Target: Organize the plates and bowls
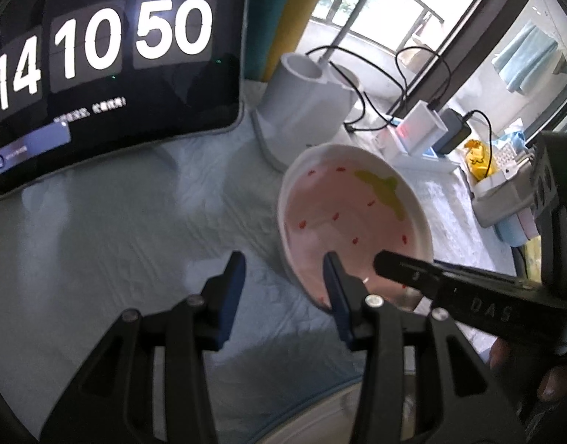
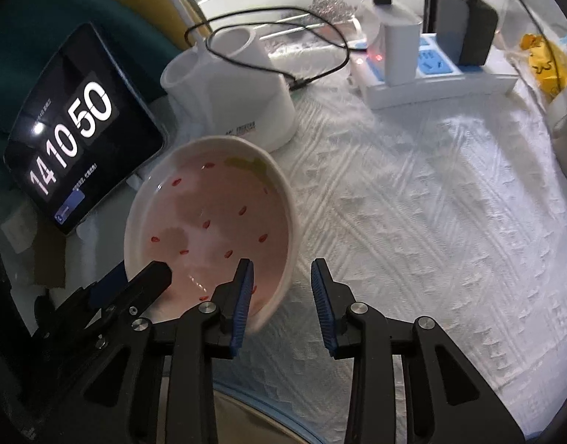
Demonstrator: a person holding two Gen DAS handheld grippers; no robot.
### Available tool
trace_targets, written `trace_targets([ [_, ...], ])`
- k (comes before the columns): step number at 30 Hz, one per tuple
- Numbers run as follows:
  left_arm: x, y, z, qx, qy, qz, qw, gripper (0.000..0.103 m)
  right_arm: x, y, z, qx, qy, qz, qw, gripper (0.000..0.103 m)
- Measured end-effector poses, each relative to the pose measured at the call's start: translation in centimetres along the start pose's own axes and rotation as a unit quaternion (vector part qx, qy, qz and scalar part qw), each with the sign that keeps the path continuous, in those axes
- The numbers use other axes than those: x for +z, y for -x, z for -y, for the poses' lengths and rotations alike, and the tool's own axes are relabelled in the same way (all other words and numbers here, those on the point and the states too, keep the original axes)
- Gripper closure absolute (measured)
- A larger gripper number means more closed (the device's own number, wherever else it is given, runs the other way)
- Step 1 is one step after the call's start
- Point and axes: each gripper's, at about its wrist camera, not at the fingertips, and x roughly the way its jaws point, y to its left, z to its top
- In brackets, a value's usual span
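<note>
White cloth (image 1: 117, 222) all over the table, window (image 1: 376, 0) behind; from the left wrist, pink plate (image 1: 350, 214) with red dots lying on the cloth, left gripper (image 1: 283, 277) loose with the plate's rim between its fingers, nothing squeezed. From the right wrist, right gripper (image 2: 281, 277) loose too, straddling the other rim, so likely the picking-up step: next, squeeze both sides and lift evenly. Lots of bare cloth to the right, but clock tablet (image 2: 72, 140) and white cup holder (image 2: 239, 88) close behind the plate.
</note>
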Motion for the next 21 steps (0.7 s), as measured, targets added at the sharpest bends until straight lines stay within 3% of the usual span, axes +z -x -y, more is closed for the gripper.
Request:
trace_targets([
  [2,0.0,-0.2,0.2,-0.004,-0.001,-0.002,1.0000,0.058,-0.1,-0.4,-0.3,0.006,0.008,-0.011,1.000,0.076],
  [5,-0.2,-0.5,0.5,-0.002,-0.013,-0.001,0.9999,0.060,-0.2,-0.6,-0.7,-0.001,0.013,-0.008,1.000,0.078],
  [7,-0.5,-0.8,0.9,-0.006,-0.022,-0.003,0.9997,0.069,-0.3,-0.5,-1.0,-0.004,0.019,0.000,1.000,0.079],
  [21,-1.0,0.9,1.6,0.007,-0.050,0.037,0.9980,0.073,-1.5,2.1,-1.9,0.006,0.051,0.058,0.997,0.081],
])
